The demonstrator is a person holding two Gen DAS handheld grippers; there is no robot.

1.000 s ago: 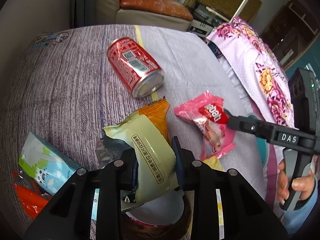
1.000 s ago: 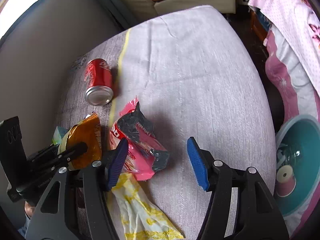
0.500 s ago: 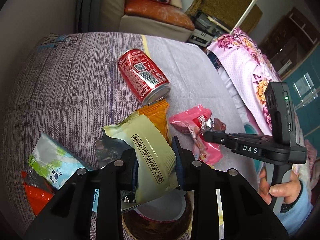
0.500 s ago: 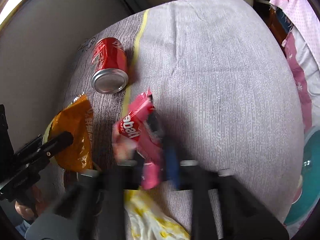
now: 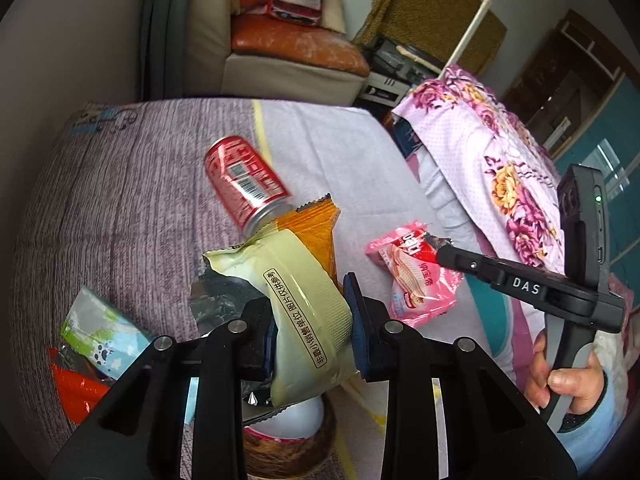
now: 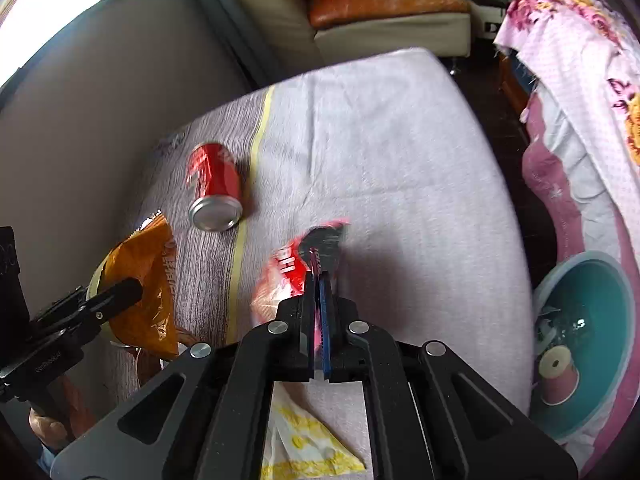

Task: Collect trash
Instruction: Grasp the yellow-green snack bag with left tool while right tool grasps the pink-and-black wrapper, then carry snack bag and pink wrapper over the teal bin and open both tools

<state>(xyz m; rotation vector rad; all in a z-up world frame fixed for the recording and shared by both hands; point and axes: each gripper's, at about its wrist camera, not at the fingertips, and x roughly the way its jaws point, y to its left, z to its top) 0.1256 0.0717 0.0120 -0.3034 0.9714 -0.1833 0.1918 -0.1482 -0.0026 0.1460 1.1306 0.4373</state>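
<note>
My left gripper is shut on a cream and orange snack bag, held above the table; it also shows in the right wrist view. My right gripper is shut on a pink and red snack wrapper, lifted off the cloth; in the left wrist view the wrapper hangs from the right gripper's tip. A red soda can lies on its side on the grey tablecloth, also in the right wrist view.
A teal bin with trash in it stands on the floor at the right. A yellow and white wrapper lies near the front edge. A blue-green packet, an orange wrapper and a brown-rimmed bowl sit at the left.
My right gripper closed on the pink wrapper and lifted it off the cloth. My left gripper kept hold of the snack bag and rose a little.
</note>
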